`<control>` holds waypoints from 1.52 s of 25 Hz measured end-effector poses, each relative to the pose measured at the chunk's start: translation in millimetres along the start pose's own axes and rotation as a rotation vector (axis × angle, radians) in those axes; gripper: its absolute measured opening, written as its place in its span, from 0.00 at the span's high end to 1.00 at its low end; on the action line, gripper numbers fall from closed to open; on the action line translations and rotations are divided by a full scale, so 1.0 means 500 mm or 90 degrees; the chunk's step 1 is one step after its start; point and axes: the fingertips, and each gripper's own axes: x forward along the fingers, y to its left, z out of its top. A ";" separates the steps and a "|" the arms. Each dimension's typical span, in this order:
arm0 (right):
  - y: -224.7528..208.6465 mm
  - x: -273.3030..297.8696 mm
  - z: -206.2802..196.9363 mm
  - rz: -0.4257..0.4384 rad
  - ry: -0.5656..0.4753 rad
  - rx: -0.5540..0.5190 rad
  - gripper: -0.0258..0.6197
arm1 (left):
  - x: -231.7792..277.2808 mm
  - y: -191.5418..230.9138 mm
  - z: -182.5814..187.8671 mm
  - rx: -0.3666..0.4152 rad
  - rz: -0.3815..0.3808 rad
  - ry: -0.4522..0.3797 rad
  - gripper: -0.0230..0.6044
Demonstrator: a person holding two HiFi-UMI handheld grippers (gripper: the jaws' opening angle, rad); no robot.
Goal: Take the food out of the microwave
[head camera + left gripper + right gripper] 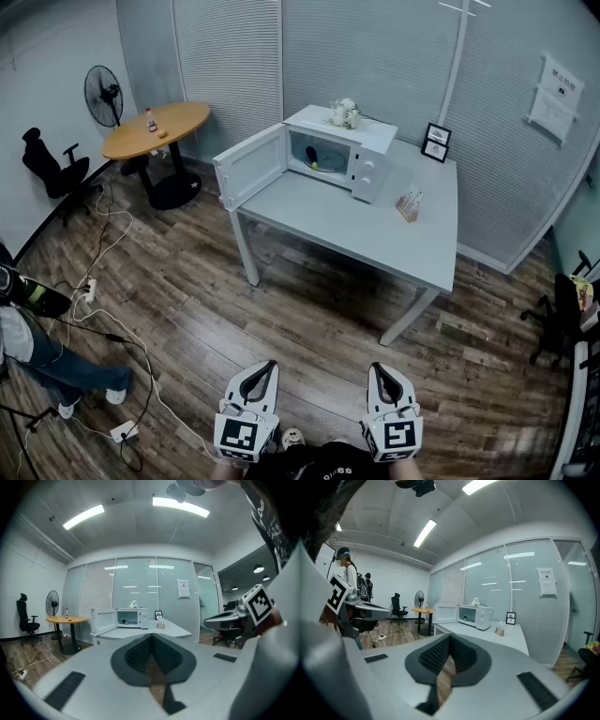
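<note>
Jaws together, food [313, 162] far ahead

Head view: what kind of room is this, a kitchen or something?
Most likely an office, not a kitchen: it has glass partition walls with blinds, a black swivel chair by the wall, and a white desk holding the open microwave.

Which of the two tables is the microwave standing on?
The white rectangular table; the microwave stands on it, door open. The round wooden table stands by the fan.
</note>
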 end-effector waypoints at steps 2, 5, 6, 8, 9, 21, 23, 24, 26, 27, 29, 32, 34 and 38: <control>-0.003 -0.001 -0.003 0.001 0.001 -0.004 0.96 | 0.002 0.000 0.000 0.003 0.006 -0.002 0.95; -0.004 -0.003 -0.010 -0.004 0.006 -0.007 0.96 | 0.004 -0.002 -0.004 0.019 0.004 -0.006 0.95; -0.003 -0.004 -0.011 -0.007 0.008 -0.007 0.96 | 0.003 -0.002 -0.006 0.016 0.001 -0.007 0.95; 0.001 -0.004 -0.014 -0.013 0.014 -0.011 0.96 | -0.001 0.000 -0.010 0.000 -0.004 -0.005 0.95; 0.004 -0.003 -0.019 -0.012 0.014 -0.014 0.96 | -0.001 0.002 -0.010 -0.004 -0.004 -0.005 0.95; -0.038 0.035 -0.044 0.007 0.019 -0.012 0.95 | 0.033 0.019 -0.005 -0.043 0.049 -0.036 0.95; -0.052 0.066 -0.049 0.023 0.021 -0.009 0.95 | 0.060 0.028 -0.010 -0.045 0.061 -0.024 0.95; -0.059 0.083 -0.049 0.031 0.023 -0.008 0.95 | 0.074 0.031 -0.010 -0.050 0.066 -0.020 0.95; -0.080 0.121 -0.045 0.044 0.026 -0.009 0.95 | 0.106 0.033 -0.004 -0.054 0.067 -0.017 0.95; -0.092 0.142 -0.040 0.049 0.027 -0.010 0.95 | 0.124 0.033 0.000 -0.053 0.067 -0.018 0.95; -0.118 0.187 -0.030 0.059 0.023 -0.012 0.95 | 0.165 0.038 0.014 -0.054 0.071 -0.017 0.95; -0.154 0.251 -0.023 0.066 0.020 -0.016 0.95 | 0.229 0.051 0.022 -0.052 0.076 -0.009 0.95; -0.175 0.288 -0.023 0.069 0.022 -0.018 0.95 | 0.268 0.056 0.019 -0.049 0.077 -0.007 0.95; -0.215 0.345 -0.009 0.085 0.015 -0.014 0.95 | 0.338 0.059 0.036 -0.045 0.082 -0.011 0.95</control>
